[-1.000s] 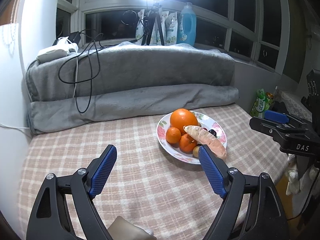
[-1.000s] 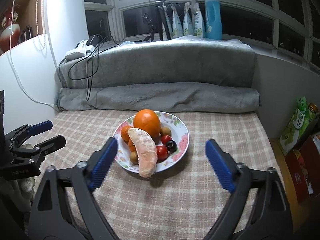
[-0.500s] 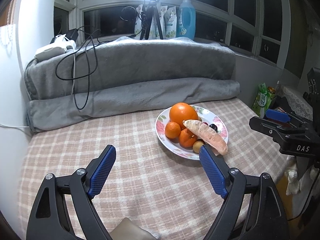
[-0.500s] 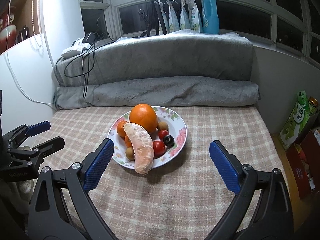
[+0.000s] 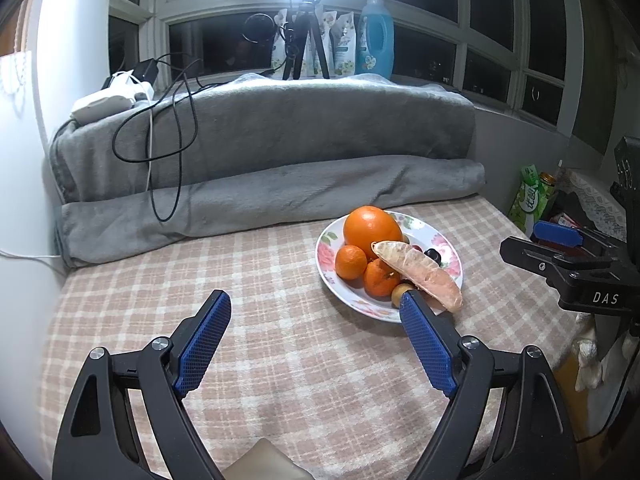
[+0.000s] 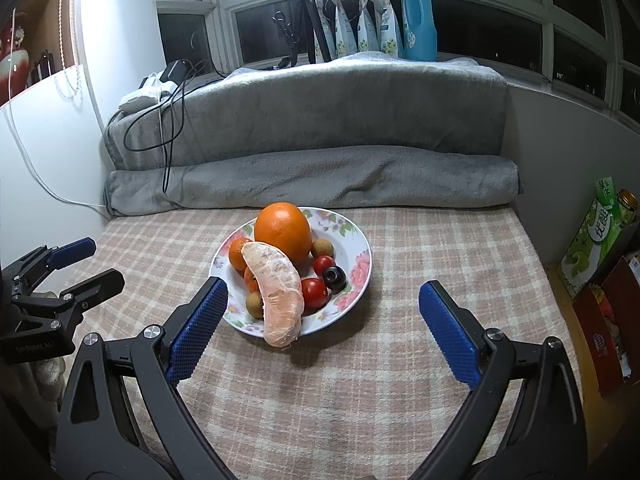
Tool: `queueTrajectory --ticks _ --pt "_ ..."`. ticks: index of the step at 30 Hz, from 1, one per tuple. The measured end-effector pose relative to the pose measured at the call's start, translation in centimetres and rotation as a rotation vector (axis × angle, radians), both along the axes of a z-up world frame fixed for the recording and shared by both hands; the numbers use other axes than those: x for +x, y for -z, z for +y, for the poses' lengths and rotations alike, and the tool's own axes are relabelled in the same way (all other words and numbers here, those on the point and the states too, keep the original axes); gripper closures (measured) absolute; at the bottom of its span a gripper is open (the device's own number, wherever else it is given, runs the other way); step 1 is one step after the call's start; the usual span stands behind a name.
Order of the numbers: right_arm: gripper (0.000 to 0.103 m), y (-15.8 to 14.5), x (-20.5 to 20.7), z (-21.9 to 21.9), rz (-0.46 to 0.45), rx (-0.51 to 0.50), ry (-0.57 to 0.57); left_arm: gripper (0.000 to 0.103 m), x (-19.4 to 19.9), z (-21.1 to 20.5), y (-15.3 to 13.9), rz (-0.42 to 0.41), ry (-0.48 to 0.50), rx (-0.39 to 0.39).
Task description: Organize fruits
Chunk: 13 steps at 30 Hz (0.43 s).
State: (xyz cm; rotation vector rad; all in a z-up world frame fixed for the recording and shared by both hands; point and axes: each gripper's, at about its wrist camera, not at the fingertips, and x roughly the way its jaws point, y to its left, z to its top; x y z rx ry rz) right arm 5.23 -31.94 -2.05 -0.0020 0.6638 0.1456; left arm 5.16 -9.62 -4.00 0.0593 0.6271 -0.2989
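A floral plate [image 6: 352, 280] [image 5: 450, 258] sits on the checked tablecloth, piled with fruit. It holds a big orange [image 6: 283, 231] [image 5: 372, 230], small tangerines [image 5: 351, 262], a peeled pomelo wedge [image 6: 276, 292] [image 5: 420, 272] hanging over the near rim, red cherry tomatoes [image 6: 314, 292], a dark grape [image 6: 334, 277] and brown longans [image 6: 322, 247]. My left gripper [image 5: 316, 316] is open and empty, left of the plate. My right gripper [image 6: 322, 312] is open and empty, just short of the plate's near rim.
A rolled grey blanket [image 6: 312, 184] lines the far edge of the table. Cables [image 5: 160, 152] hang over it. A tripod [image 6: 300, 20] and a blue bottle [image 6: 418, 12] stand on the sill. Drink cartons and boxes [image 6: 600, 240] stand off the right edge.
Both grippers have drawn back and risen slightly, so the plate sits a little farther off. Both stay open. The fruit has not moved.
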Motion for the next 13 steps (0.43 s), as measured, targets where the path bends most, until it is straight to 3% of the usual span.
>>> queueTrajectory --ticks 13 --pt "0.005 0.38 0.4 -0.63 0.009 0.007 0.015 0.016 0.13 -0.2 -0.01 -0.024 0.009 0.007"
